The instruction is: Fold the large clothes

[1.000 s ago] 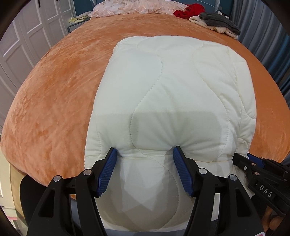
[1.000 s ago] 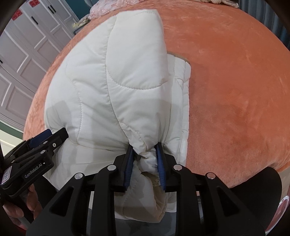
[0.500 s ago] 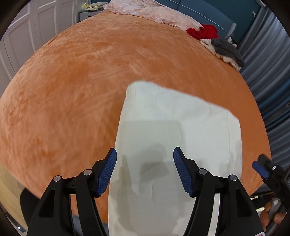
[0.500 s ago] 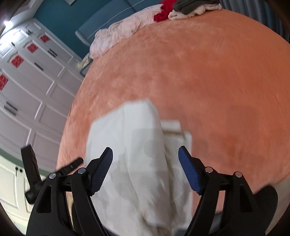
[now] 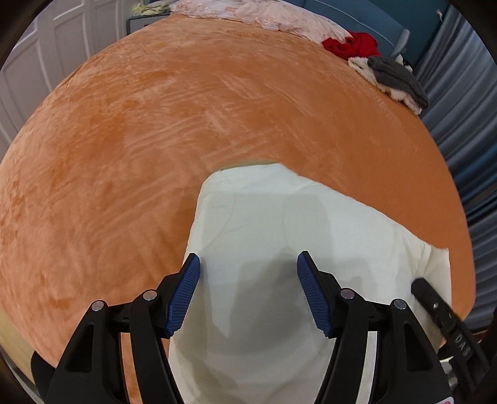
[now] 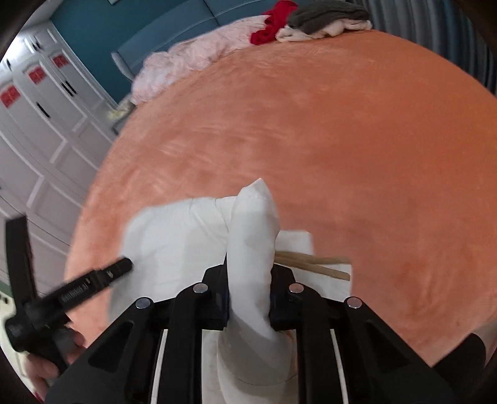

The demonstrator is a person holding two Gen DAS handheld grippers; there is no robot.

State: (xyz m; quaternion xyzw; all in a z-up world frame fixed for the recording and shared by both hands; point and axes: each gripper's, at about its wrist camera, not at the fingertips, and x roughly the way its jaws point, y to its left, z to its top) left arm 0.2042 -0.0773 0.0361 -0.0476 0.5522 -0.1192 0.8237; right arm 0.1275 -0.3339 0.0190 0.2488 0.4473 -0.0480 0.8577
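A white quilted jacket point(image 5: 279, 233) lies folded on the near part of an orange plush bed point(image 5: 155, 140). My left gripper point(image 5: 248, 261) hovers just above the jacket's near end, open, and its blue pads point(image 5: 183, 295) touch no cloth. In the right wrist view the jacket point(image 6: 174, 230) shows a raised fold between my right gripper's point(image 6: 250, 279) closing jaws, and the pads press on it. One of the left gripper's fingers point(image 6: 102, 275) reaches in from the left. Two tan strips point(image 6: 310, 264) poke out at the jacket's right edge.
A pink cloth point(image 5: 264, 15), a red garment point(image 5: 351, 46) and a grey-and-cream pile point(image 5: 394, 77) lie along the bed's far edge. White panelled doors point(image 6: 46, 124) stand to the left and blue curtains point(image 5: 459, 108) to the right. Bare orange bed point(image 6: 372, 155) stretches beyond the jacket.
Both grippers drew back and up, so the jacket looks smaller. The right gripper let go, opened wide, then closed on a raised fold. Cloth no longer bulges between the left pads.
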